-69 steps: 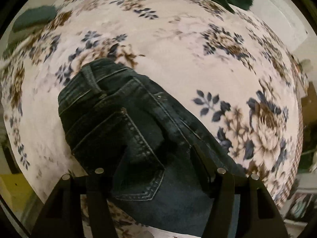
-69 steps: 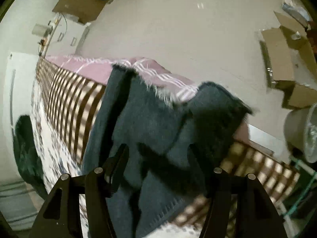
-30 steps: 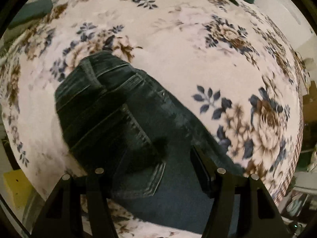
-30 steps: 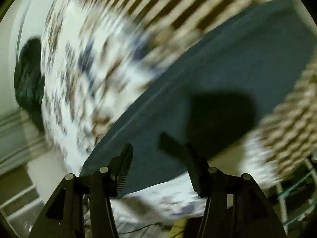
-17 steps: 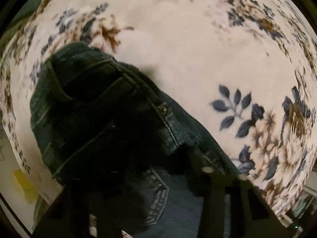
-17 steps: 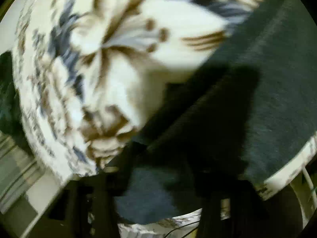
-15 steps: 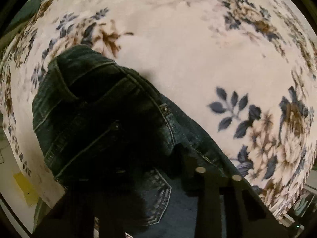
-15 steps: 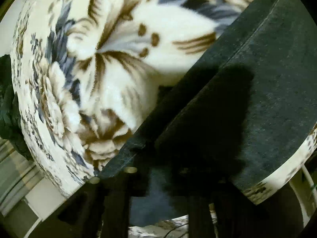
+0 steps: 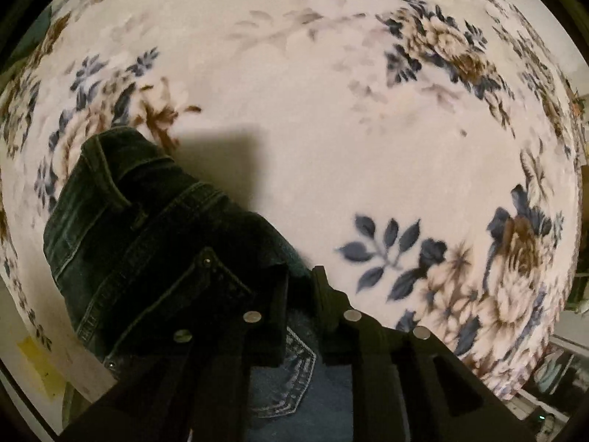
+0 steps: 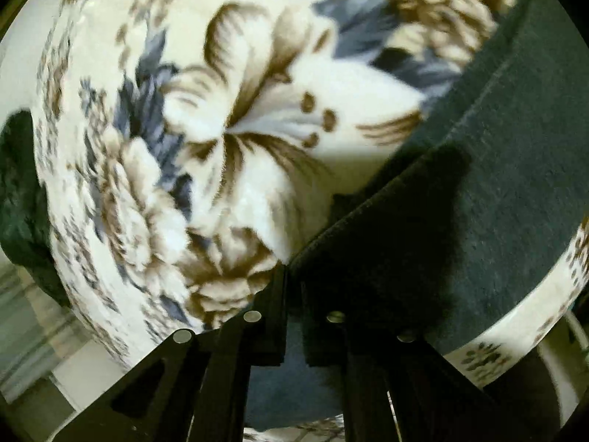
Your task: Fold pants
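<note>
Left gripper [image 9: 299, 276] clamps jeans [image 9: 147, 235] waist; right gripper [image 10: 293, 276] clamps leg edge; floral blanket [image 9: 331, 129] beneath.

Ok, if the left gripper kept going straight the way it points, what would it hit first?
The jeans. The left gripper points down at them, its fingers already closed on a fold of denim near the waistband. The floral blanket probably lies right under that, though depth is unclear.

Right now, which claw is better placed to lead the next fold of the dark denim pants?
Probably the left claw: it pinches the dark denim pants at the waistband beside open floral blanket. The right claw grips only a leg edge.
</note>
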{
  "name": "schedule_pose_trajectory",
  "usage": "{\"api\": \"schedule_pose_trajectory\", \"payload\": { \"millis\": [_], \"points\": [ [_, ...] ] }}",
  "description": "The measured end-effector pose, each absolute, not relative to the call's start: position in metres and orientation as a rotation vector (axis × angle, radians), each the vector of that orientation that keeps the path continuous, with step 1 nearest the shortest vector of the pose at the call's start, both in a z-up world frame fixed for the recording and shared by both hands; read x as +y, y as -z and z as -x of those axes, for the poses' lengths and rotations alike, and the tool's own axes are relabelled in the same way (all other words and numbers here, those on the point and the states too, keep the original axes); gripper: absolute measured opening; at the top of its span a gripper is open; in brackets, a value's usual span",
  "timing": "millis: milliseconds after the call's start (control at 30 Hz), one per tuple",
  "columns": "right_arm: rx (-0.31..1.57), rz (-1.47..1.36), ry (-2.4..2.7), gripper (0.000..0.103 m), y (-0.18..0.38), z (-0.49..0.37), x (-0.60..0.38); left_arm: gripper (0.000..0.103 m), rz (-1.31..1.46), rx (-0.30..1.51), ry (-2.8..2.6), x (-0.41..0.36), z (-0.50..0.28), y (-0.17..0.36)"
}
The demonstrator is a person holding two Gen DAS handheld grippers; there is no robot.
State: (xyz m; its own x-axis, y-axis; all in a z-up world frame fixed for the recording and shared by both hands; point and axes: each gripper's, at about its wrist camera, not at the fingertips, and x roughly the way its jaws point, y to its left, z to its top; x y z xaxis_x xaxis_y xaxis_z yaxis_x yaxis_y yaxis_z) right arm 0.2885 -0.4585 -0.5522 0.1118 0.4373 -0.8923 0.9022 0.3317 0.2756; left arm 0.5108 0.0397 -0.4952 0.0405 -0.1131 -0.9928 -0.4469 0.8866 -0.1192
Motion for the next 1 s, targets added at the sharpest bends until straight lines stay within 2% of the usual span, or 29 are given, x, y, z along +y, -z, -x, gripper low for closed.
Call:
{"api": "schedule_pose_trajectory", "payload": {
  "millis": [67,100,133,167,200,233,267,367,433,600,767,867,933,967,1000],
  "points": [
    [1.523,-1.299,0.508,0.013,0.560,-0.291,-0.459,0.012,0.499,1.490,-0.234,0.050,-0.503,0.480],
    [1.515,-1.327,0.469,0.032,0.561,-0.290,-0.462,0.012,0.529,1.455,-0.213,0.057,-0.497,0.470],
    [1.493,-1.355,0.414,0.043,0.558,-0.287,-0.463,0.022,0.556,1.425,-0.199,0.065,-0.490,0.460],
    [1.471,-1.364,0.378,0.066,0.553,-0.284,-0.463,0.032,0.590,1.387,-0.182,0.073,-0.481,0.448],
    [1.446,-1.362,0.349,0.071,0.546,-0.281,-0.463,0.058,0.608,1.359,-0.168,0.079,-0.474,0.436],
    [1.430,-1.351,0.321,0.072,0.540,-0.277,-0.462,0.079,0.616,1.332,-0.163,0.088,-0.468,0.427],
    [1.427,-1.328,0.287,0.077,0.532,-0.272,-0.458,0.083,0.624,1.301,-0.164,0.094,-0.457,0.416],
    [1.441,-1.285,0.239,0.083,0.518,-0.253,-0.441,0.083,0.624,1.264,-0.192,0.113,-0.434,0.407],
    [1.460,-1.272,0.201,0.083,0.513,-0.240,-0.426,0.083,0.626,1.266,-0.237,0.128,-0.415,0.412],
    [1.515,-1.187,0.183,0.083,0.522,-0.205,-0.381,0.083,0.740,1.331,-0.393,0.166,-0.378,0.474],
    [1.515,-1.272,0.266,0.082,0.559,-0.177,-0.365,0.085,0.859,1.323,-0.413,0.185,-0.381,0.535],
    [1.497,-1.322,0.308,0.081,0.578,-0.173,-0.359,0.082,0.891,1.279,-0.393,0.188,-0.389,0.545],
    [1.488,-1.332,0.325,0.081,0.584,-0.168,-0.360,0.053,0.886,1.234,-0.357,0.187,-0.393,0.538],
    [1.470,-1.350,0.336,0.081,0.588,-0.166,-0.360,0.049,0.860,1.222,-0.349,0.184,-0.395,0.533],
    [1.443,-1.371,0.337,0.077,0.590,-0.163,-0.362,0.040,0.836,1.205,-0.343,0.182,-0.395,0.528]
  ]
}}
